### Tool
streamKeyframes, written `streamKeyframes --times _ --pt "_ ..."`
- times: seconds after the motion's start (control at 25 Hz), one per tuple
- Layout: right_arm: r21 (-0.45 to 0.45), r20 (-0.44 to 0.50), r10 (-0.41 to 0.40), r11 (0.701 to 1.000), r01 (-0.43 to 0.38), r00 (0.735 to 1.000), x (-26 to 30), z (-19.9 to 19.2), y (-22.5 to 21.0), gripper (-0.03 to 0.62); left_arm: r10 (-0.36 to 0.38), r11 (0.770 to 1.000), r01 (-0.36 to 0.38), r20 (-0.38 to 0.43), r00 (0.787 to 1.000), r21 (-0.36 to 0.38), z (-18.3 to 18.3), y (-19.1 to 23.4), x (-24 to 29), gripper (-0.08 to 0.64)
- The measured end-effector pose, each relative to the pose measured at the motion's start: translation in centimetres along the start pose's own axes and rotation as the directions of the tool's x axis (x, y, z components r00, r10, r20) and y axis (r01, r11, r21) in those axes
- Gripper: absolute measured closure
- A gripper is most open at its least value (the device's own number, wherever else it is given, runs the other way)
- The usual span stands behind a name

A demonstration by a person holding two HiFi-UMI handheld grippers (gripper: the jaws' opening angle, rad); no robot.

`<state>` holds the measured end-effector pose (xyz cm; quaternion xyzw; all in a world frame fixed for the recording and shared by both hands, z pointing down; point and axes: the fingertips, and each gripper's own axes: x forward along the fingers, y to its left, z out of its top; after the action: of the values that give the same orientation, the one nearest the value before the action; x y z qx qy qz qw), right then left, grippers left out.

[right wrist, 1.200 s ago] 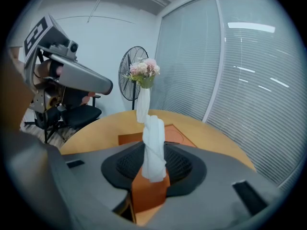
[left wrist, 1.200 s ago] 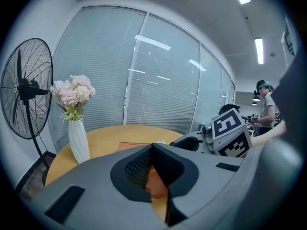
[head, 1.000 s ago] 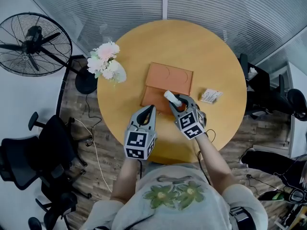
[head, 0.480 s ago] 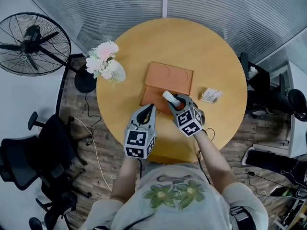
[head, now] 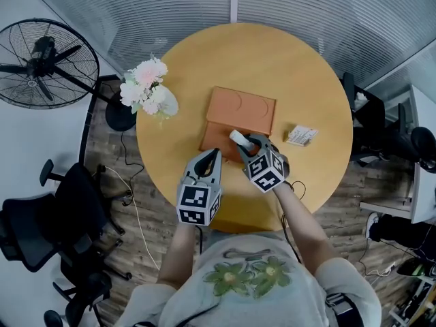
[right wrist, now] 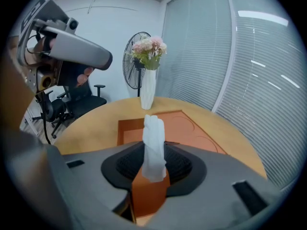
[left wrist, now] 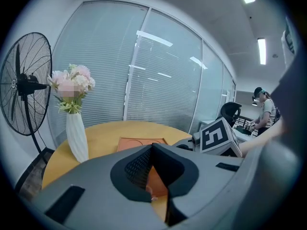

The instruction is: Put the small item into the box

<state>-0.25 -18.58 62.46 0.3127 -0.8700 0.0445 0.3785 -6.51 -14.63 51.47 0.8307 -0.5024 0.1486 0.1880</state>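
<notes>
Head view, going left to right: a fan (head: 42,61) stands on the floor off the edge, then a vase of flowers (head: 148,89) sits at the left rim of the round wooden surface (head: 272,67). Next comes the left tool (head: 202,180), hanging over the near part of the surface just beside the box's near-left corner. Its own view shows the jaws (left wrist: 152,150) pinched together with nothing in them, so it's basically parked. The box (head: 241,116) is the flat orange thing in the middle, lying open. The small item (head: 239,139), a white ridged stick, is over the box's near half, clamped in the right tool (head: 258,157). In the right gripper view both pads are squeezing its lower end (right wrist: 154,150). The rest of the item (right wrist: 154,128) pokes out past the tips, so its long axis runs along the jaws, away from the person. The orange box (right wrist: 192,131) is spread out right ahead of and under it. So I'd guess the right side only needs to go down and let go, no sideways travel. A little packet (head: 300,135) lies to the right of the box, well out of it all.
</notes>
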Motion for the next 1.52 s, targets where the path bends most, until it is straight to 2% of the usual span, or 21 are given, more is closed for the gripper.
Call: streamKeyframes --times 1.52 --pt "-0.062 -0.158 0.077 0.994 -0.087 0.984 6.5 -3.4 1.1 0.459 0.013 0.999 -0.016 -0.059 0.998 -0.044 -2.2 2.0 2.2 0.557"
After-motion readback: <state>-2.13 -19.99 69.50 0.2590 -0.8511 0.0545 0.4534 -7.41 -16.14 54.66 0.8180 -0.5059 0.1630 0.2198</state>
